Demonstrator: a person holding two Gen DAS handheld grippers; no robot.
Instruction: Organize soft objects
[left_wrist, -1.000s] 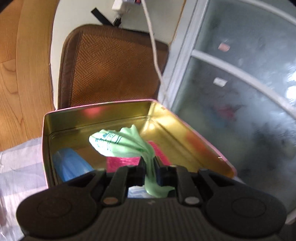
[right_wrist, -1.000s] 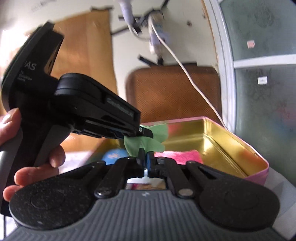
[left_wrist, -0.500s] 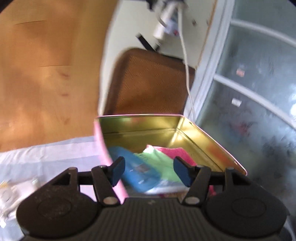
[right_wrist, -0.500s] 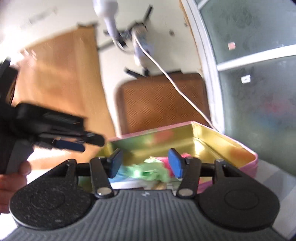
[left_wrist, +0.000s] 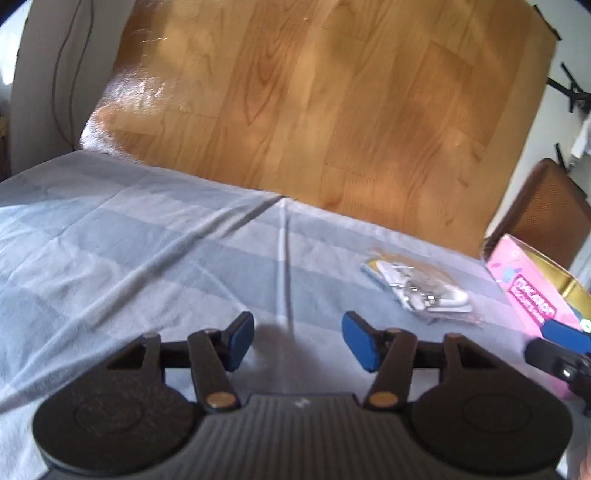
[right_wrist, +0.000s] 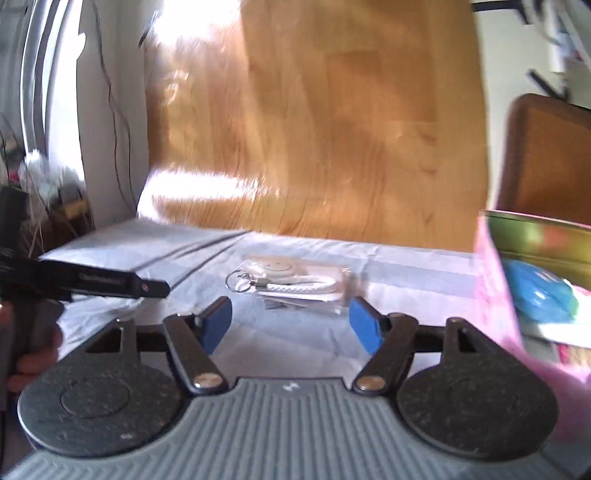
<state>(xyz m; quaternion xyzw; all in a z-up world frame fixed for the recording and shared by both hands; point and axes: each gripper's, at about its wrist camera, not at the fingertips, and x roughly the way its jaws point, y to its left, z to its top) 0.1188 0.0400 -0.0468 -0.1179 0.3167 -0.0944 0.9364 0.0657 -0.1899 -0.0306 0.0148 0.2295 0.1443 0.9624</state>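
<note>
Two grippers, one packet, one tin on a grey cloth

Lower frame: left gripper (left_wrist: 297, 341) and right gripper (right_wrist: 290, 321), jaws spread wide, nothing held. Mid-frame: one clear keychain packet (right_wrist: 295, 282) lies flat on the cloth (left_wrist: 129, 258), bare fabric around it. Right edge: one pink tin (right_wrist: 495, 280), a blue soft item (right_wrist: 539, 299) seen inside. Beyond: wooden panel (left_wrist: 314, 103).

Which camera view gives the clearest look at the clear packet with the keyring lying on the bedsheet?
The right wrist view: the clear packet lies centred just ahead of the open right gripper, its ring and white cord visible. The left wrist view shows it off to the right, crumpled and blurred.
</note>
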